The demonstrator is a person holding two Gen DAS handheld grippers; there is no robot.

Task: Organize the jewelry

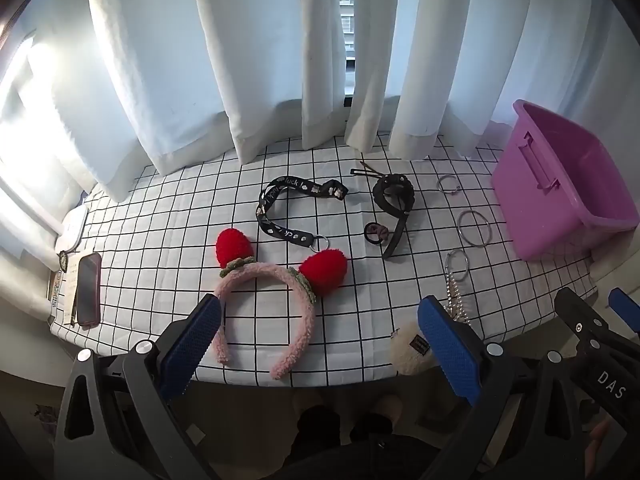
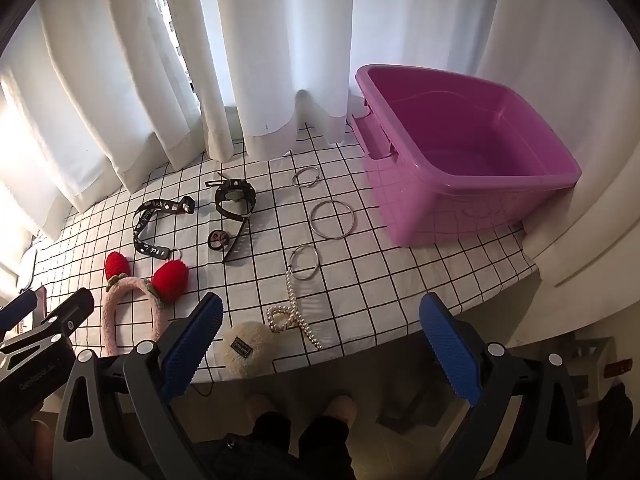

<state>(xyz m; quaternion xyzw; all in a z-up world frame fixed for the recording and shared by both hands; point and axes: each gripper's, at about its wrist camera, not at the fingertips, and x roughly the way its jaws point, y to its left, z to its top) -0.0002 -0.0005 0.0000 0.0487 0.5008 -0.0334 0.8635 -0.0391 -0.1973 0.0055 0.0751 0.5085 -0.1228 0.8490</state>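
Bench (image 2: 420,280) under a white cloth with a black grid, backed by white curtains (image 2: 280,40).

Purple tub (image 2: 520,196) at the far right of the bench, open top, nothing visible inside.

Left gripper (image 1: 320,340) tilted steeply down over the near edge, jaws spread wide, nothing between them; aimed at the left half of the bench, above the near end of the headband. Right gripper (image 2: 320,340) alongside, tilted down the same way, jaws equally wide and holding nothing; hanging over the near edge right of the pearl clip.

Pink fluffy headband (image 1: 292,284) with two red strawberry ears, lying flat at the near left. Black printed strap (image 1: 280,208) with a metal ring, curled just beyond it. Black band (image 1: 394,208) to the right of that, with a small hair tie (image 1: 376,234) beside it. Cream fluffy pouch (image 2: 248,346) at the near edge, touching the pearl clip (image 2: 296,316). Three metal hoops in a row between band and tub: far (image 2: 306,179), middle (image 2: 332,218), near (image 2: 305,267).

Dark phone (image 1: 89,290) at the far left edge.
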